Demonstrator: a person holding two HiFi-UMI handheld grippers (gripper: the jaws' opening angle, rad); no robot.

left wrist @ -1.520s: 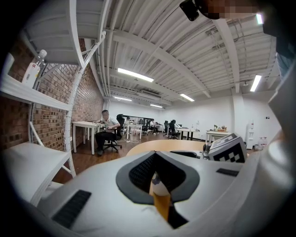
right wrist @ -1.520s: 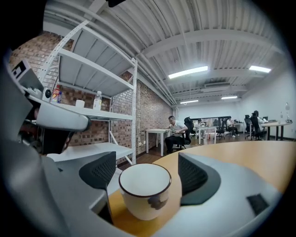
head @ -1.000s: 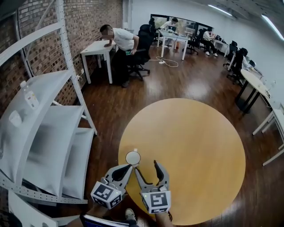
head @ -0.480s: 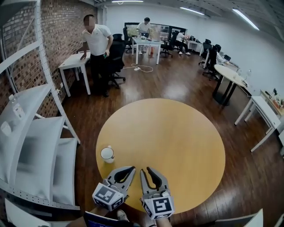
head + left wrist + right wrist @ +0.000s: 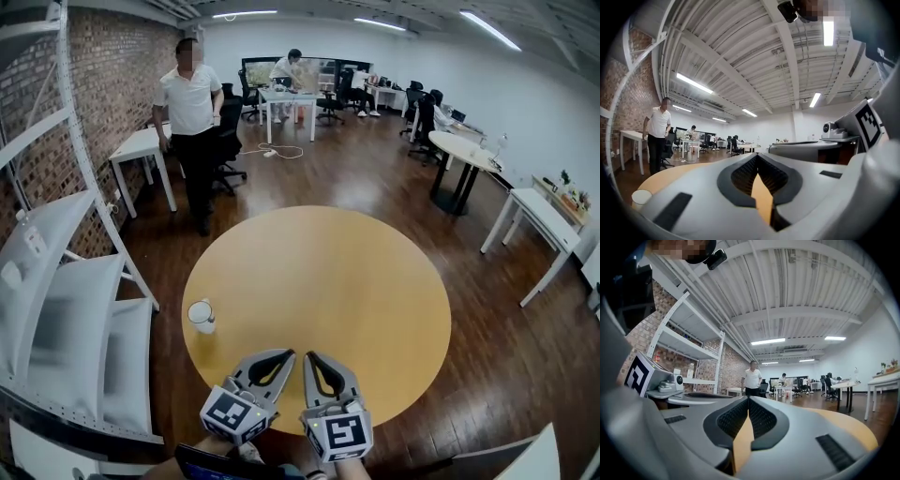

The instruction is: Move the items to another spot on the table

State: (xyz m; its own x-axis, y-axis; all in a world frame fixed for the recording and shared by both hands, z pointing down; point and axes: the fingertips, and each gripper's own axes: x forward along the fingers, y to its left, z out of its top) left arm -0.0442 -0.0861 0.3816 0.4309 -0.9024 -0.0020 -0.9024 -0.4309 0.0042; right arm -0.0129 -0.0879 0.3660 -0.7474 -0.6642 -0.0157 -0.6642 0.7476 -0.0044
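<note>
The white cup (image 5: pixel 201 315) stands upright at the tabletop's (image 5: pixel 356 281) left edge, left of and slightly ahead of my left claw (image 5: pixel 285 356). That claw is pinched together and empty. My right claw (image 5: pixel 310 358), whose jaws have just been closing on nothing, lies farther off, so I judge the left one nearer.

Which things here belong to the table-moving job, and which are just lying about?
Job: white cup, near the round wooden table's left edge.
Lying about: white shelving rack, white desk, black office chair, standing person.
</note>
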